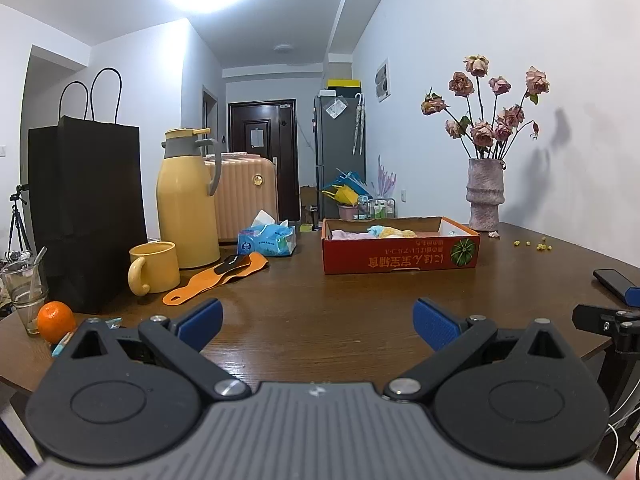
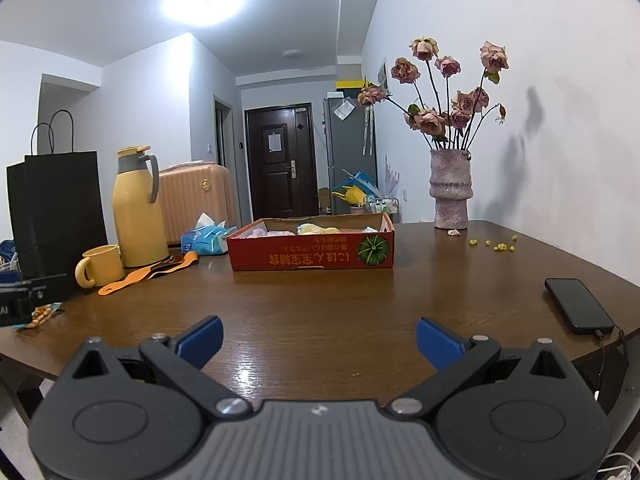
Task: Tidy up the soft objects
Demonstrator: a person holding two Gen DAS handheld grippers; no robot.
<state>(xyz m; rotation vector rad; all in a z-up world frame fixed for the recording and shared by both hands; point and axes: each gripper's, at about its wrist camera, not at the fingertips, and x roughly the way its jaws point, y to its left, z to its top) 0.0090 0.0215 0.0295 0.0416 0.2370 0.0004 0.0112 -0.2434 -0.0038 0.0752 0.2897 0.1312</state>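
A shallow red cardboard box (image 1: 400, 254) (image 2: 312, 254) stands on the brown table toward the back. Soft items lie inside it: a pink cloth (image 1: 346, 234), a blue and yellow plush piece (image 1: 390, 232), and pale yellow soft things (image 2: 316, 229). My left gripper (image 1: 318, 322) is open and empty, low over the table's near edge, well short of the box. My right gripper (image 2: 319, 342) is also open and empty, over the near edge. Part of the right gripper shows at the far right of the left wrist view (image 1: 612, 320).
At the left stand a black paper bag (image 1: 86, 212), a yellow thermos (image 1: 186, 200), a yellow mug (image 1: 154, 268), an orange strap (image 1: 218, 276), a tissue pack (image 1: 267, 240), a glass (image 1: 26, 292) and an orange (image 1: 56, 320). A vase of dried roses (image 2: 450, 190) and a phone (image 2: 578, 306) are at the right.
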